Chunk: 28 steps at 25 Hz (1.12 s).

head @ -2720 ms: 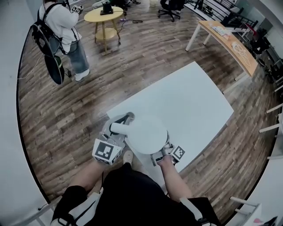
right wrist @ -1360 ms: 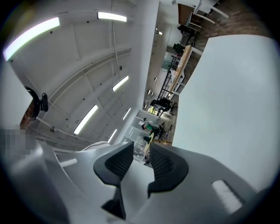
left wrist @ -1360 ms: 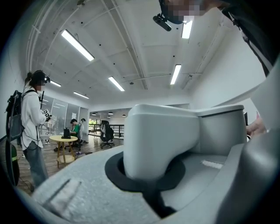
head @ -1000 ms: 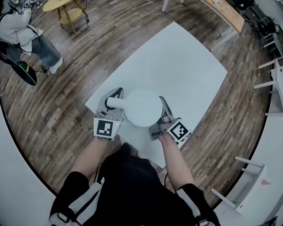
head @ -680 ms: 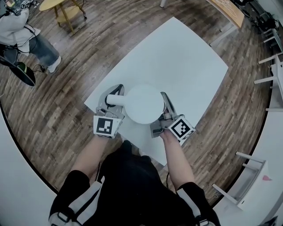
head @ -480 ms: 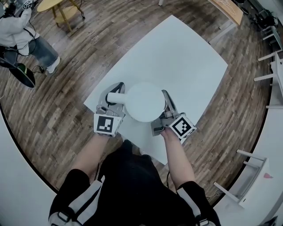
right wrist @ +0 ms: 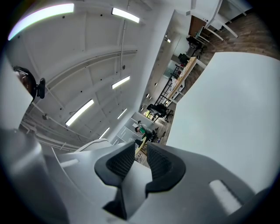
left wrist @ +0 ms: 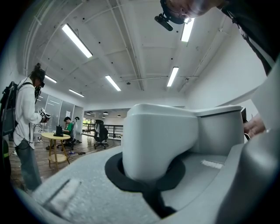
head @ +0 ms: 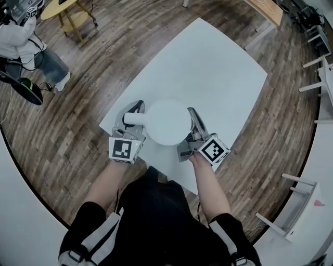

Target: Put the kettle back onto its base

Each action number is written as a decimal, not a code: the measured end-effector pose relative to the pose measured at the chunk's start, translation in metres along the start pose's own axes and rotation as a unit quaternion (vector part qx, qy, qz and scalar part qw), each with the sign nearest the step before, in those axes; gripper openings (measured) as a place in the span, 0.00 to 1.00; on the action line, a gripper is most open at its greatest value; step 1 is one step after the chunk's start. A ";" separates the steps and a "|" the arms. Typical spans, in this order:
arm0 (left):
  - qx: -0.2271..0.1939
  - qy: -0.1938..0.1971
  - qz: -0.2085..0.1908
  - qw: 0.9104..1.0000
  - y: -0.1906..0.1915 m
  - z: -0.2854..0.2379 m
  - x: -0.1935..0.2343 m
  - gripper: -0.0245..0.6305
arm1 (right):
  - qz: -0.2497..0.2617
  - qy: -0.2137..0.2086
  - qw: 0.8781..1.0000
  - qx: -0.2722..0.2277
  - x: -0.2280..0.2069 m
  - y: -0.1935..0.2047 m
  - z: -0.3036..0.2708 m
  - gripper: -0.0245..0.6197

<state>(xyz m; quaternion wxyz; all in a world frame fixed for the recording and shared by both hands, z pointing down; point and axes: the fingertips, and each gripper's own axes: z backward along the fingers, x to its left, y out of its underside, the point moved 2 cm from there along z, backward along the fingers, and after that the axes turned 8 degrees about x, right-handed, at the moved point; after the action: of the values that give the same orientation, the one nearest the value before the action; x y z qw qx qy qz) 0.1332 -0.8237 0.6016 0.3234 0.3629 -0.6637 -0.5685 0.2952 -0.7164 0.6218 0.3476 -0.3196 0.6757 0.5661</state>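
The white kettle (head: 167,122) shows its round top near the table's near-left corner. Its stubby handle (head: 134,118) sticks out to the left. My left gripper (head: 132,115) is shut on that handle (left wrist: 162,140), which fills the space between its jaws (left wrist: 148,175). My right gripper (head: 191,117) lies along the kettle's right flank. Its ribbed pads (right wrist: 140,164) stand a narrow gap apart and have just been opening, with nothing between them. The kettle hides whatever is under it, and no base shows.
The white table (head: 218,78) stretches away to the upper right, with its near edge close to my body. On the wooden floor are a standing person (head: 21,36), a yellow round table (head: 65,10), a wooden desk (head: 265,8) and white furniture (head: 322,62).
Since the earliest frame the view has swung down over the table. Over the last second the kettle and both grippers have kept their places.
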 end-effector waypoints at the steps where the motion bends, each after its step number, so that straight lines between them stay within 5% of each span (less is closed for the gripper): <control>1: 0.002 0.000 0.001 1.000 0.001 0.000 0.000 0.04 | 0.000 -0.001 1.000 0.001 0.000 0.001 0.000 0.17; 20: 0.013 0.007 -0.010 1.000 0.019 0.002 -0.007 0.04 | -0.002 -0.021 1.000 0.007 -0.011 0.005 0.005 0.16; 24: 0.046 -0.020 0.003 0.999 0.036 0.008 0.004 0.22 | -0.001 -0.013 1.000 0.009 -0.017 0.010 0.012 0.17; 28: 0.073 -0.040 0.004 0.997 0.048 0.019 0.006 0.22 | 0.005 -0.023 1.000 0.007 -0.013 0.006 0.022 0.17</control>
<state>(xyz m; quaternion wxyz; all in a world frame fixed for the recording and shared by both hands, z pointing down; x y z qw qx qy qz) 0.1084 -0.8143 0.6469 0.2715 0.3599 -0.7171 -0.5315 0.2993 -0.6929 0.6330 0.3630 -0.3005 0.6730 0.5700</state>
